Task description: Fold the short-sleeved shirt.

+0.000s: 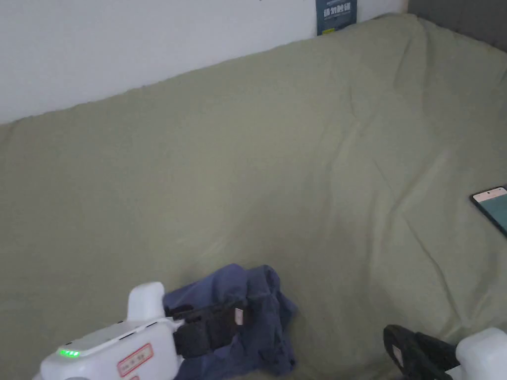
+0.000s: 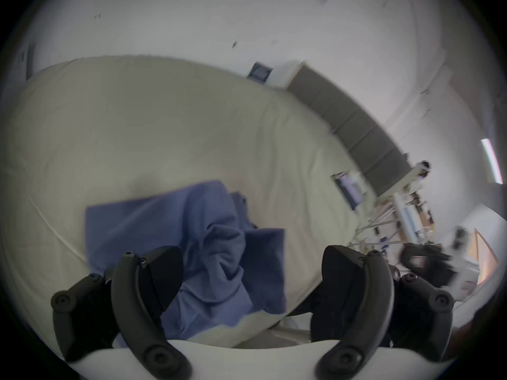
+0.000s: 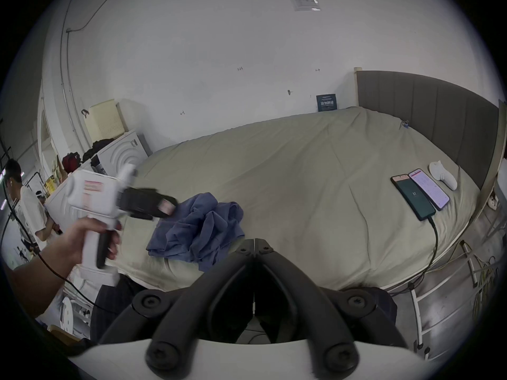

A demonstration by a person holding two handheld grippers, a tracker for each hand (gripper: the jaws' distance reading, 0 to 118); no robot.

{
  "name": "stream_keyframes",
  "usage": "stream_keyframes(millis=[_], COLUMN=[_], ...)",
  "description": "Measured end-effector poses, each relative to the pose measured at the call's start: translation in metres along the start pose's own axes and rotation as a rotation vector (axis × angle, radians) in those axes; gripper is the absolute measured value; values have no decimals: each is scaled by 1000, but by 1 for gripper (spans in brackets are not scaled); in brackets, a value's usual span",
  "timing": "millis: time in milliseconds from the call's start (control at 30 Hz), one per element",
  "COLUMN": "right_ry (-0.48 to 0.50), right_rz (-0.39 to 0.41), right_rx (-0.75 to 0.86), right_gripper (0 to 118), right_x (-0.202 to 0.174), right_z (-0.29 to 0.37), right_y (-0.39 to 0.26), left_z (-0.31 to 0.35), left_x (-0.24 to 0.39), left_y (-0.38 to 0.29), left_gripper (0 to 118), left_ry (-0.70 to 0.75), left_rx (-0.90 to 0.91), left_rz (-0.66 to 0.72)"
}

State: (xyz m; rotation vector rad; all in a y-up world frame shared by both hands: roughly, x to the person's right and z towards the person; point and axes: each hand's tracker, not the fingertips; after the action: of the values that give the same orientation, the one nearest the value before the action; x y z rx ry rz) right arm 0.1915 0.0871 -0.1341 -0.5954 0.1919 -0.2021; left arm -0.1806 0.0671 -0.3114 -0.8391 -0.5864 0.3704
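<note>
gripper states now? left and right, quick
Left gripper: open, hovering over the crumpled blue shirt, holding nothing.
Right gripper: closed, empty, off the shirt.

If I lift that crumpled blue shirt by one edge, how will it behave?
The crumpled blue cotton-like shirt will probably hang limp and unfurl, given its soft folds. It looks light. On the olive bedsheet, it would likely drag and bunch rather than slide.

Soft, even room light, dim on my head view, no hard shadows. Both gripper views bulge fisheye inside black corners. My left gripper [image 3: 164,207] smears with motion blur; a ceiling lamp [image 2: 492,161] glares.
</note>
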Motion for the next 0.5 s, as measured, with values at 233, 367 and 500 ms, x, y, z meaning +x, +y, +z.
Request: stream_keyframes(millis=[233,367,500], right_ry=[14,4,-16], right_rz=[-26,-39,-46], right_rx=[-30,-37,-44], right_gripper=[0,0,0], right_x=[3,4,7], right_z=[-4,-1,-3], right_y=[-10,-12,-4], left_z=[-18,-90,-123], left_x=[-60,-41,1], left_y=[-11,-36,-62], left_gripper=[16,16,16], left_ry=[66,-25,57], left_rx=[43,-11,-62], left_rz=[274,319,88])
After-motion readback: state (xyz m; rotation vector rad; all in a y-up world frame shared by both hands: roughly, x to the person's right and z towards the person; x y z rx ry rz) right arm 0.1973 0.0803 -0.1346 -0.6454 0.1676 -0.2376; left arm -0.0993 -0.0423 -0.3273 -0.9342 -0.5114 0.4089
